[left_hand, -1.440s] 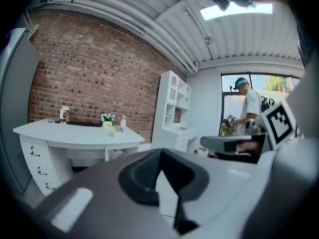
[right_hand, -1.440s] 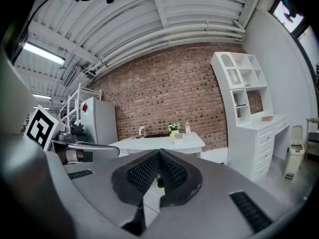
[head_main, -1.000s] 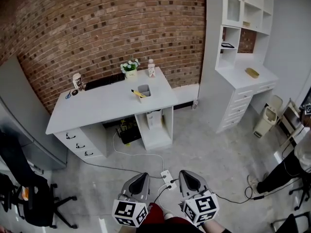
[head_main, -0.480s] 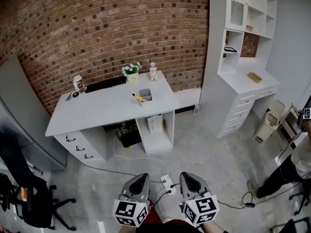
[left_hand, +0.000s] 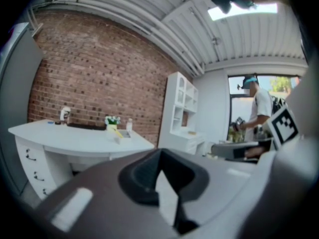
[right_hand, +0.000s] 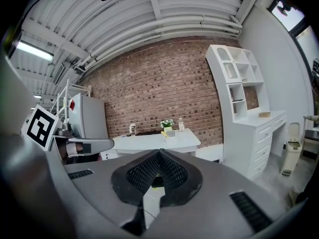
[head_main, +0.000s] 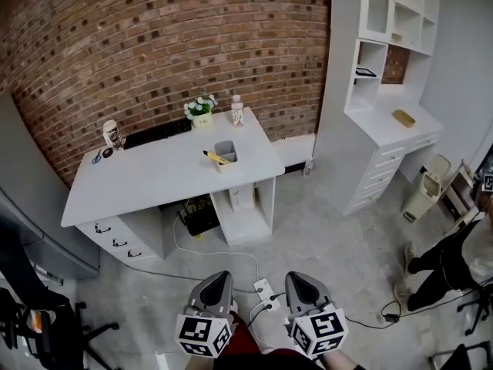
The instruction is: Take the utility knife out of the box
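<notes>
Nothing is being gripped yet: the yellow utility knife point(head_main: 213, 157) is sitting in the grey box point(head_main: 227, 153) on the white desk point(head_main: 154, 177), far from the closed left gripper point(head_main: 220, 277) and right gripper point(head_main: 297, 278).

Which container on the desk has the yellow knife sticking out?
The grey box, alone toward the desk's right; the yellow utility knife leans out of it. Flower pot, bottle and cup line the back edge.

A desk point(head_main: 154, 172) bears box point(head_main: 226, 153), flowers point(head_main: 202, 109), bottle point(head_main: 237, 110), cup point(head_main: 113, 135).
</notes>
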Tool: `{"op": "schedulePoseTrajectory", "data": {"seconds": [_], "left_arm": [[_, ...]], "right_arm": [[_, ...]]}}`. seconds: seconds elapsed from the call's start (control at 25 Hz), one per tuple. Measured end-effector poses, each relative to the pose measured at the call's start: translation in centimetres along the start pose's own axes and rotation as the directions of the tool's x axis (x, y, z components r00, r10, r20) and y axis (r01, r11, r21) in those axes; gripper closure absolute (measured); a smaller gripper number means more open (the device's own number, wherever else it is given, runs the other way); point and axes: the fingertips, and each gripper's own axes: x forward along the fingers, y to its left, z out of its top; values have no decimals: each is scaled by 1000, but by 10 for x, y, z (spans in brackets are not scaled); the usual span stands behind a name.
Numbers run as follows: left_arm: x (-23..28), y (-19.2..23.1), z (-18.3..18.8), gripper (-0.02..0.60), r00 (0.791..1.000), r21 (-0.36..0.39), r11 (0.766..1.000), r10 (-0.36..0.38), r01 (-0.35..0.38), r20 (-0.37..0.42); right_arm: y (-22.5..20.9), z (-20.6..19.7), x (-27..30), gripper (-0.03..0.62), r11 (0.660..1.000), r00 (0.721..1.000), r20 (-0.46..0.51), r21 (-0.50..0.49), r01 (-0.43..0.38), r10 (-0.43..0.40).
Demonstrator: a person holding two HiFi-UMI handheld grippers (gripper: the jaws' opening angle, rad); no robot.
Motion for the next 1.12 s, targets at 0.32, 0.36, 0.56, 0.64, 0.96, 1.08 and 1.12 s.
{"op": "schedulePoseTrajectory", "data": {"seconds": [0.32,0.36,0.56,0.64,0.96,1.08,1.12], "left_arm": [[47,51,10,578,999,-15,999,-29,29,-19],[53,58,12,578,999,-17,999,-34,34,-20],[80,95,21,578,998,-23,998,-57,56,-27],[90,111,25,578,997,-25,998,-67,66,-30],[130,168,39,578,992,-8,994,-112,112,-54],[144,185,42,578,990,-2,992,-127,127,-65],[147,189,41,578,989,1,991,-134,134,-70]], "right_arm": [[-3,7,65,586,1000,1000,6,0,23,-23],[-1,11,74,586,1000,1000,2,0,26,-26],[7,27,115,586,999,998,-41,-11,47,-48],[9,31,133,586,999,998,-24,-6,50,-50],[25,49,202,586,997,998,-1,-19,70,-70],[30,50,224,586,996,997,-7,-22,82,-82],[31,51,230,586,996,996,-9,-24,86,-87]]}}
